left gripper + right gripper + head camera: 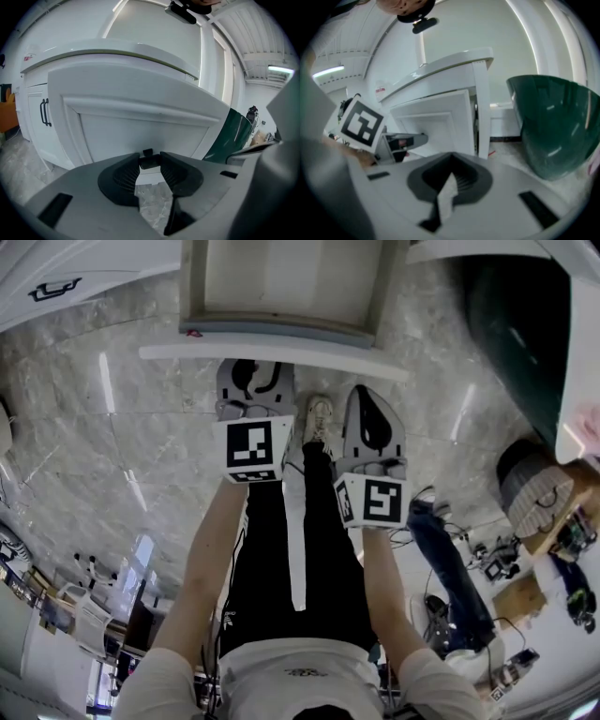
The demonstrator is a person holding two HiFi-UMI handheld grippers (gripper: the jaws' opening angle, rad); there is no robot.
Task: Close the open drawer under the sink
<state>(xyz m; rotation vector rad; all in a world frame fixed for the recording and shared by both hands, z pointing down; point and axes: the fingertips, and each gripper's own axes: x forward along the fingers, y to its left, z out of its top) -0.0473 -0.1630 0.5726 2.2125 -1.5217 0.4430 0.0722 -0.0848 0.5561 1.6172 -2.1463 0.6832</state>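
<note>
- The drawer [281, 354] under the sink stands pulled out. Its white front panel faces the person and its inside is open from above in the head view.
- The left gripper [253, 367] sits right at the drawer front. Its jaws are set narrow, with their tips pressed on a small black handle [149, 161] on the panel.
- The right gripper [367, 395] hangs just beside the left one, a little back from the drawer. Its jaws are closed tip to tip with nothing between them.
- Left of the drawer is a white cabinet door [33, 117] with a black pull [44, 112].
- A dark green rounded object [553, 126] stands on the marble floor [112, 456] to the right of the sink cabinet.
</note>
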